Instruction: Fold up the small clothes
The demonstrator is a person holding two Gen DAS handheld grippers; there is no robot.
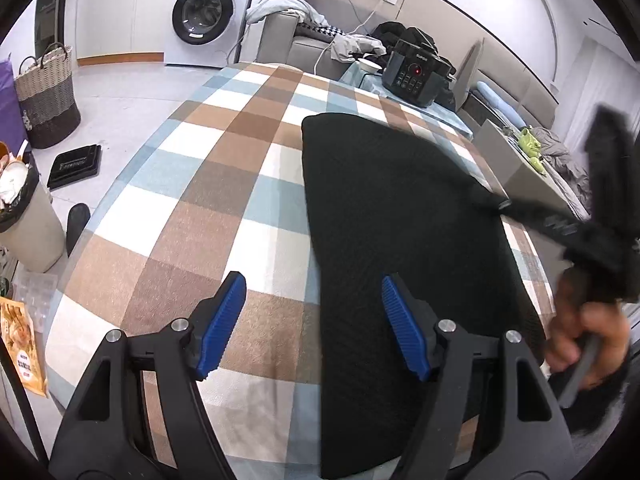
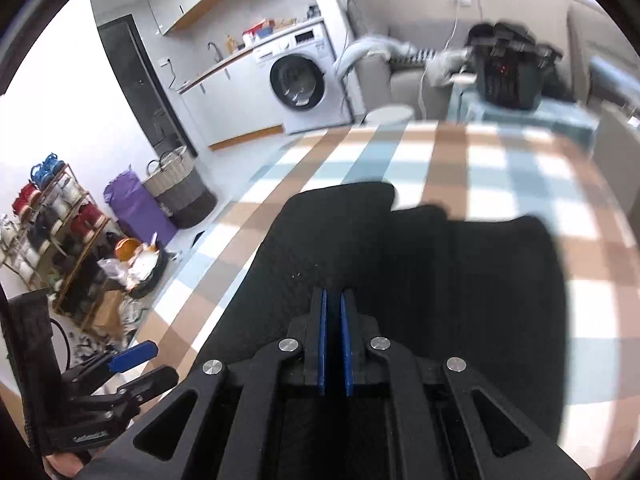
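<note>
On the checked counter (image 1: 224,184), black garment (image 1: 400,220) lay flat.
Left gripper (image 1: 314,324) hung apart over its near left edge, holding nothing; right gripper (image 2: 333,320) was together, nothing visibly pinched, garment ahead, running away from both.

Both cameras sit just behind their tongs, tilted down, close over the checked bench (image 1: 224,168). The left view looks along its open tongs (image 1: 312,328) toward the far end. The right view, blurred, looks the same way over its tongs (image 2: 334,344). Both share the black cloth (image 1: 400,240), washer (image 1: 208,12), sofa (image 1: 280,40) and basket (image 1: 48,96).
</note>
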